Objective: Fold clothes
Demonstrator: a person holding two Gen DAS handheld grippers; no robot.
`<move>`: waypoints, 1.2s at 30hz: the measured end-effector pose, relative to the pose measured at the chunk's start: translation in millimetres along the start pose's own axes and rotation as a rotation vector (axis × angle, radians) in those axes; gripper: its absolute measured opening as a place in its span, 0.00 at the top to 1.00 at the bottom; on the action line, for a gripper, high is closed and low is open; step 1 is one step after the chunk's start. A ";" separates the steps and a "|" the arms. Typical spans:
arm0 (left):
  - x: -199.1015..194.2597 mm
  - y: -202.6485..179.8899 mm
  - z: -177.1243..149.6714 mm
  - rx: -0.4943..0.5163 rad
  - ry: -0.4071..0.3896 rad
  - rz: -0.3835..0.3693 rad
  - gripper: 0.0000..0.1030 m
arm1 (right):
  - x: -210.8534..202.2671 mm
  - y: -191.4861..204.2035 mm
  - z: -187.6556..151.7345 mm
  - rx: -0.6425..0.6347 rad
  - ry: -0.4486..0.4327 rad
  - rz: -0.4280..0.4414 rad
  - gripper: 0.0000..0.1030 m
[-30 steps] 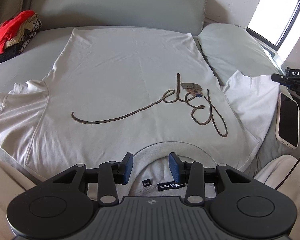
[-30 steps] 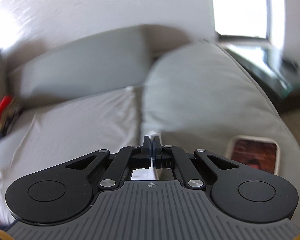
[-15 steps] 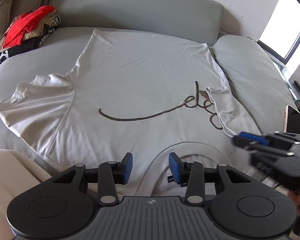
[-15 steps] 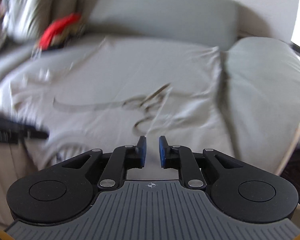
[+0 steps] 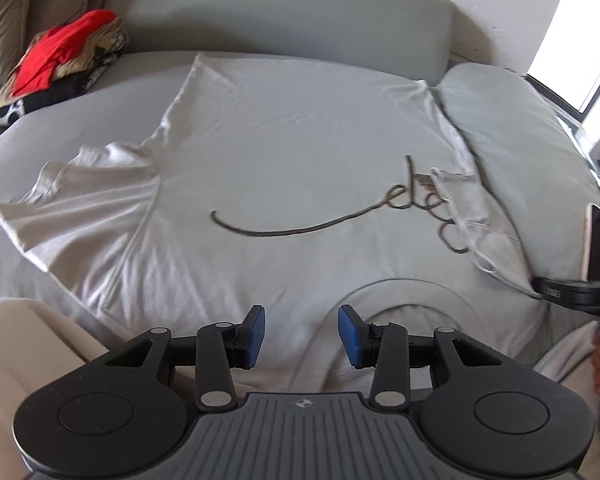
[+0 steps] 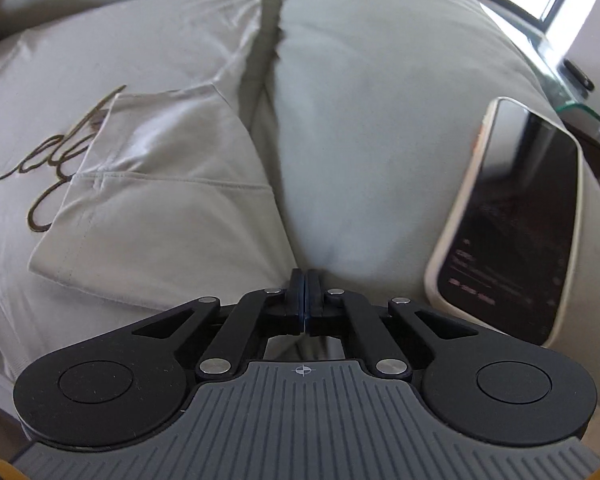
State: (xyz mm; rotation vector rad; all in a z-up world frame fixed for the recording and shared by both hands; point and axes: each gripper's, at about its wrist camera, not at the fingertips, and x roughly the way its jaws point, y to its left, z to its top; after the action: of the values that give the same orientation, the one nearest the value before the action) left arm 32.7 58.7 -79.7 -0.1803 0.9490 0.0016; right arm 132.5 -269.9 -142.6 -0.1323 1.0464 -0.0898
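With the white T-shirt [image 5: 284, 168] flat on the sofa [image 5: 284, 12], right sleeve [image 6: 156, 200] folded in and left sleeve [image 5: 80, 200] out, the spread left hand-held gripper [image 5: 302, 336] should probably pinch that sleeve's hem, while the right hand-held gripper [image 6: 305, 296] stays pressed together, seemingly empty.

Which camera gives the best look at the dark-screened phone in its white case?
The right wrist view: the dark-screened phone in its white case lies whole and close on the grey cushion. The left wrist view catches only a sliver at its right edge.
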 end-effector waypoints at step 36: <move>-54.6 236.9 17.8 -0.733 -0.250 -0.010 0.60 | -111.8 84.9 -10.8 0.086 -0.075 0.638 0.51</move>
State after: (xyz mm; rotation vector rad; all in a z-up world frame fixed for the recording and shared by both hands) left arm -3.9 299.1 -61.6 -0.8418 0.6623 0.3594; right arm 68.4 -171.4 -65.0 0.2769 0.9665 0.4443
